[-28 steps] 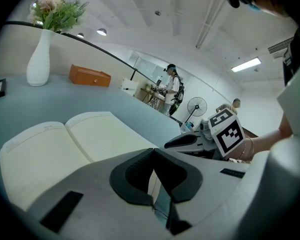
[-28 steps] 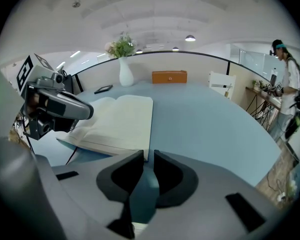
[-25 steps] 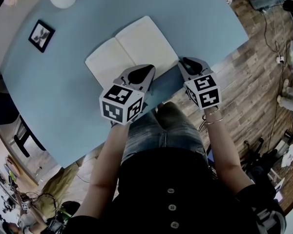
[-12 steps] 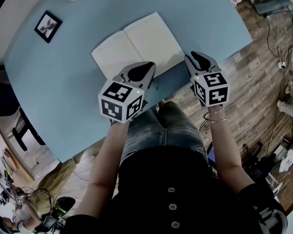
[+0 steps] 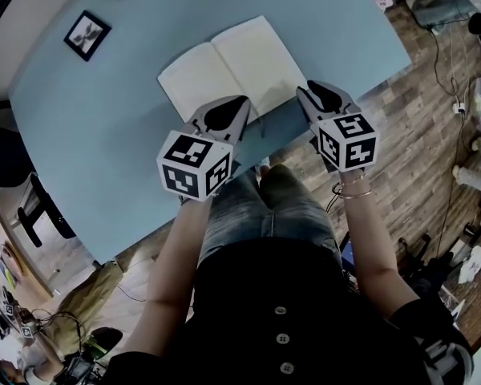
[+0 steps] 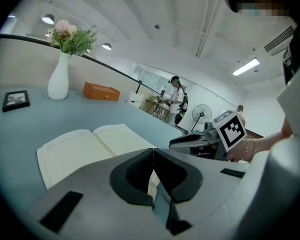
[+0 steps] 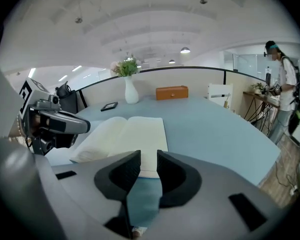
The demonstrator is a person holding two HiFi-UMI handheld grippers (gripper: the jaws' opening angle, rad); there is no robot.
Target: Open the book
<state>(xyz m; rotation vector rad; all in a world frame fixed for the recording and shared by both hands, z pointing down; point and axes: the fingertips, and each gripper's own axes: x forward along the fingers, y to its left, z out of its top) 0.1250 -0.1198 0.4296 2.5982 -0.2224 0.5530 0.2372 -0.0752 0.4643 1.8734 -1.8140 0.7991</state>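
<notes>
The book (image 5: 232, 64) lies open and flat on the blue table (image 5: 104, 135), cream blank pages up. My left gripper (image 5: 243, 101) hovers at the near edge of its left page; in the left gripper view its jaws (image 6: 152, 150) meet, shut on nothing. At the near right corner of the book my right gripper (image 5: 302, 91) hangs by the table's edge. In the right gripper view a narrow gap shows between its jaws (image 7: 148, 156), with nothing in it and the book (image 7: 130, 134) just beyond. Neither gripper touches the book (image 6: 90, 146).
A white vase (image 6: 59, 79) with flowers, a small picture frame (image 5: 87, 35) and an orange box (image 7: 172, 92) stand at the table's far side. The table's edge runs close under both grippers, above the person's lap. A person (image 7: 282, 91) stands off to the right.
Both grippers have lifted a little over the book's near edge. The book lies open as before.
</notes>
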